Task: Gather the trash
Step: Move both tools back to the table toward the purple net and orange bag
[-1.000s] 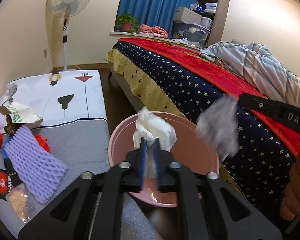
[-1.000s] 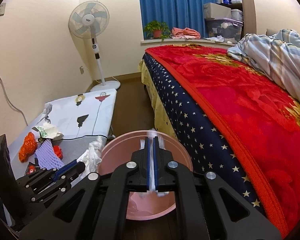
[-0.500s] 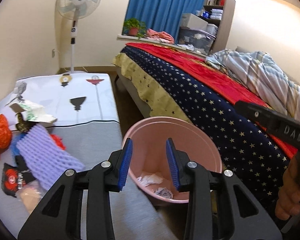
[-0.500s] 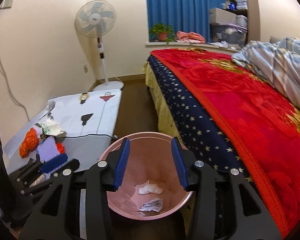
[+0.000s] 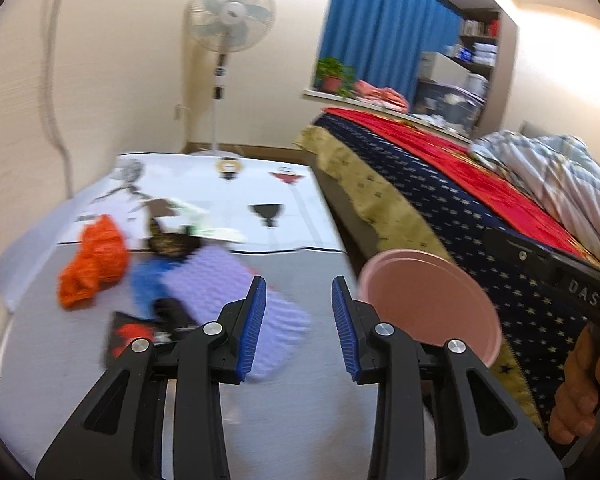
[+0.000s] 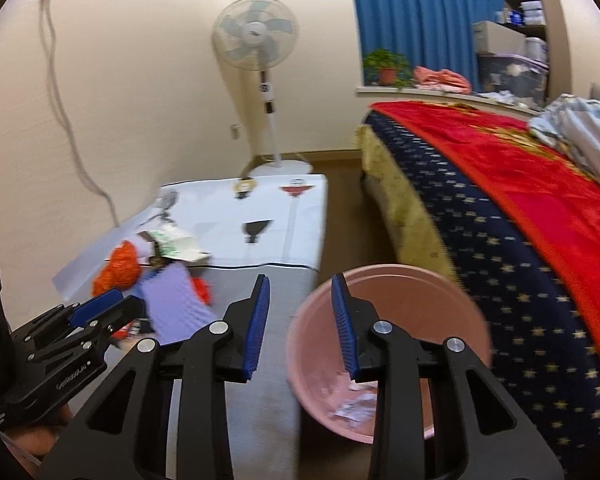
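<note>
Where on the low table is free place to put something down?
The grey strip between the purple foam net and the pink bin is bare; so is the white printed far end. The left side is crowded: orange net, wrappers, crumpled paper.

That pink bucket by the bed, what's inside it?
In the right wrist view, the pink bucket holds a few crumpled white paper scraps at the bottom. The right claw covers part of the inside, so anything more there stays hidden.

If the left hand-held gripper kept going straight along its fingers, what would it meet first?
Most likely the grey tabletop just right of the purple foam net sleeve; nothing sits between its open blue pads. Blur makes depth uncertain.
</note>
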A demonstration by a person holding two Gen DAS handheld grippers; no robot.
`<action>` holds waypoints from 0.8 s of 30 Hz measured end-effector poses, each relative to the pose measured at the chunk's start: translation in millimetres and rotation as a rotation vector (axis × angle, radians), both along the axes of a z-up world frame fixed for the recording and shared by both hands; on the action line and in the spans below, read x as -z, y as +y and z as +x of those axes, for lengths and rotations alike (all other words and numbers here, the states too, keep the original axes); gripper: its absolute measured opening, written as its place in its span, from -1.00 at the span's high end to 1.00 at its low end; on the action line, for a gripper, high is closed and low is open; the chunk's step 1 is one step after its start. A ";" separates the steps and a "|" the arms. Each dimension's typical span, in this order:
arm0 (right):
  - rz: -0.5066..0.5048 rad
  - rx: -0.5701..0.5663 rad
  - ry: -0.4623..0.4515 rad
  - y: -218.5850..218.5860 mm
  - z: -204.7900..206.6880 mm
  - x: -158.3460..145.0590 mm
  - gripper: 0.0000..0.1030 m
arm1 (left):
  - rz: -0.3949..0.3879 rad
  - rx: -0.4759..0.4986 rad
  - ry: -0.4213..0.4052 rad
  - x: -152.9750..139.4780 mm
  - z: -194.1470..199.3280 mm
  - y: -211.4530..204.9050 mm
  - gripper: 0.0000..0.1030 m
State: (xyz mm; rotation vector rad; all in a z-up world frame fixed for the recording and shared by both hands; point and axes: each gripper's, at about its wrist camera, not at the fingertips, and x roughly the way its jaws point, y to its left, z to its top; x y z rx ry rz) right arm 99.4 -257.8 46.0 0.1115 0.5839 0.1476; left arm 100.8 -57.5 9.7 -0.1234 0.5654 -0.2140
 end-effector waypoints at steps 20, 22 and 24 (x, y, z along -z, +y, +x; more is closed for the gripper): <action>0.058 -0.198 0.127 86.9 56.8 60.7 0.27 | 0.042 -0.344 0.012 14.6 25.5 101.4 0.34; 0.062 -0.204 0.143 87.3 60.9 65.8 0.27 | 0.045 -0.365 0.024 20.0 31.7 108.0 0.34; 0.067 -0.211 0.159 87.9 66.7 71.4 0.27 | 0.040 -0.390 0.039 25.7 38.6 116.4 0.34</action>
